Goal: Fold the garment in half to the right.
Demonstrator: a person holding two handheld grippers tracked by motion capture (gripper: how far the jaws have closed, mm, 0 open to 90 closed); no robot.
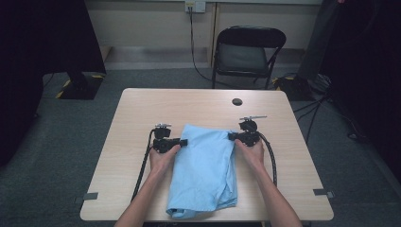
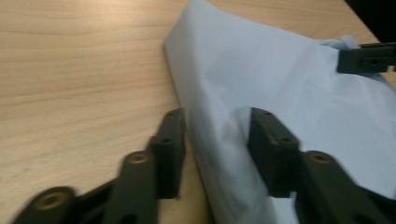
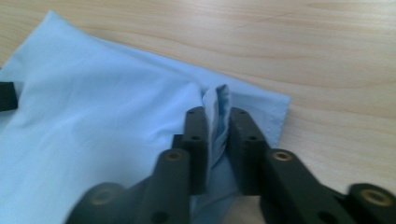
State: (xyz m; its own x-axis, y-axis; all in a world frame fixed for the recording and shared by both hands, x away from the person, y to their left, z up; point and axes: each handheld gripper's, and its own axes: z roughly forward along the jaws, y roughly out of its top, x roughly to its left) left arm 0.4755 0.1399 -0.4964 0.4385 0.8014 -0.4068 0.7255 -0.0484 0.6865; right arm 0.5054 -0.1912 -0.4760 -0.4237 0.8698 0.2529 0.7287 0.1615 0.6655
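Cloth (image 1: 204, 170) lies folded mid-worktop (image 1: 132, 109) between your grippers. In the left gripper view, your left gripper (image 2: 217, 140) fingers straddle its edge, not yet pinching. In the right gripper view, your right gripper (image 3: 217, 135) clamps a pleat; lifting now risks uneven pull, unfolding it.

Jaws pinch blue cloth (image 3: 116, 130) fold

light blue cloth (image 1: 204, 163), pale wood table (image 1: 142, 113)
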